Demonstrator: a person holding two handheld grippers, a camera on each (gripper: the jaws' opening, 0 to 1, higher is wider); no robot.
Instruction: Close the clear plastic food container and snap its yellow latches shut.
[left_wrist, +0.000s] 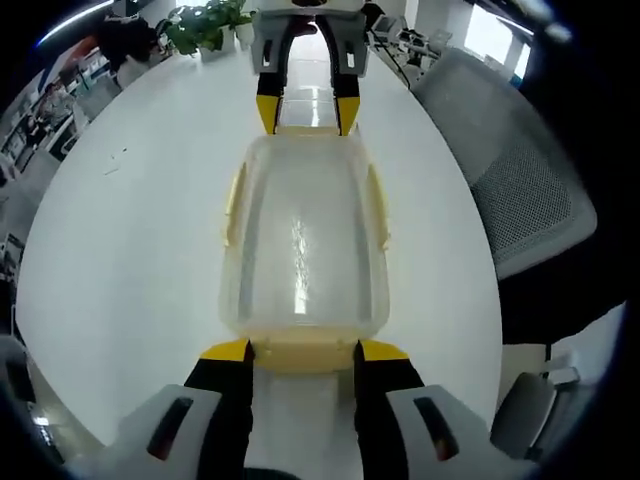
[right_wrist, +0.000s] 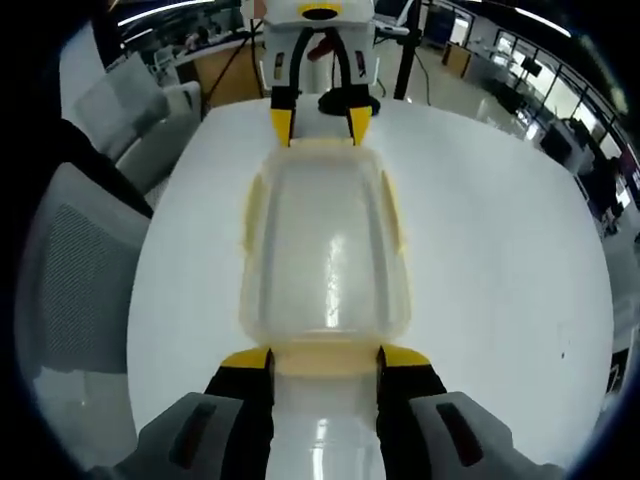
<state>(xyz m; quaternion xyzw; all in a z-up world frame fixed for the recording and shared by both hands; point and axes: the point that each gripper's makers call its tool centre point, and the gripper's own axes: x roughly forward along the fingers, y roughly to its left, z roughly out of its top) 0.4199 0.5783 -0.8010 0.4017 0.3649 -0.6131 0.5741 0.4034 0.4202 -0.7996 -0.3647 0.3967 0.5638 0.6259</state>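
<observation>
Lid's on the clear container (left_wrist: 305, 245), sitting on the white table (left_wrist: 130, 230). Left gripper (left_wrist: 303, 352) and right gripper (right_wrist: 325, 357) face each other, jaws spread, yellow fingertips (left_wrist: 228, 351) right at the container's end latches.

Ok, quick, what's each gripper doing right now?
Left gripper: open, jaws either side of the container's near end latch, not gripping.
Right gripper: open, jaws either side of the opposite end latch.

the clear plastic food container (left_wrist: 303, 245) lies flat on the white table with its lid on. pale yellow latches (left_wrist: 234, 205) run along its long sides and both short ends.
</observation>
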